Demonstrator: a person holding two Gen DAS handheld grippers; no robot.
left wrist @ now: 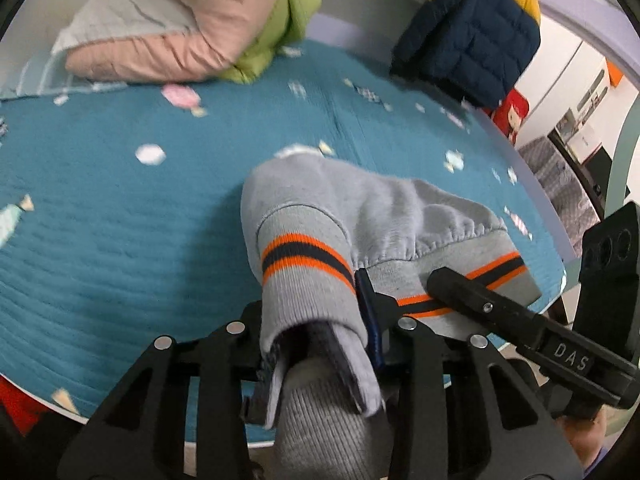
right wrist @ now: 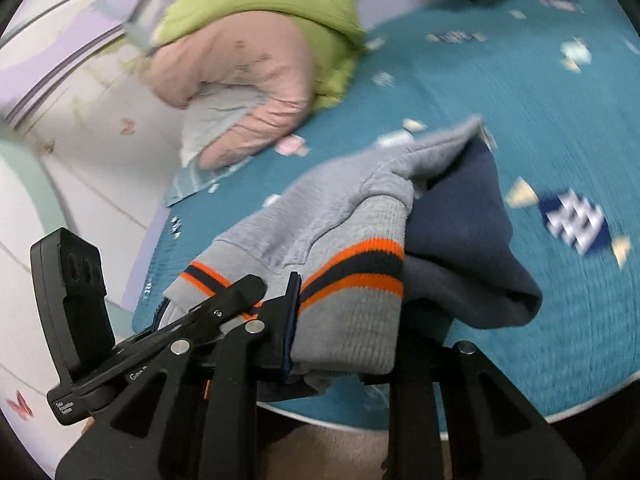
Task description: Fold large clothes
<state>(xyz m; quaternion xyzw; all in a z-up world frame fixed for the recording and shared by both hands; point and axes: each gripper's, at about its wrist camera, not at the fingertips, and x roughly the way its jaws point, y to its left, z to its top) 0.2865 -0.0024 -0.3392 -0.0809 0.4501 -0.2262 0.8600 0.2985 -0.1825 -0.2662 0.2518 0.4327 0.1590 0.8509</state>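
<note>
A grey sweatshirt point(left wrist: 360, 208) with orange and navy striped ribbed cuffs hangs bunched over a teal patterned bed cover point(left wrist: 120, 220). My left gripper point(left wrist: 316, 344) is shut on one ribbed cuff, whose fabric hides the fingertips. My right gripper point(right wrist: 344, 344) is shut on the other ribbed band of the same sweatshirt point(right wrist: 340, 200), whose navy lining point(right wrist: 464, 232) folds out to the right. The right gripper also shows in the left wrist view point(left wrist: 480, 304), close beside the left one. The left gripper shows at the left of the right wrist view point(right wrist: 224, 300).
A pink and green padded jacket point(left wrist: 192, 28) lies at the far left of the bed. A navy and yellow puffer jacket point(left wrist: 472, 32) lies at the far right. The bed's near edge point(right wrist: 520, 412) runs just below the grippers. White walls and furniture stand beyond.
</note>
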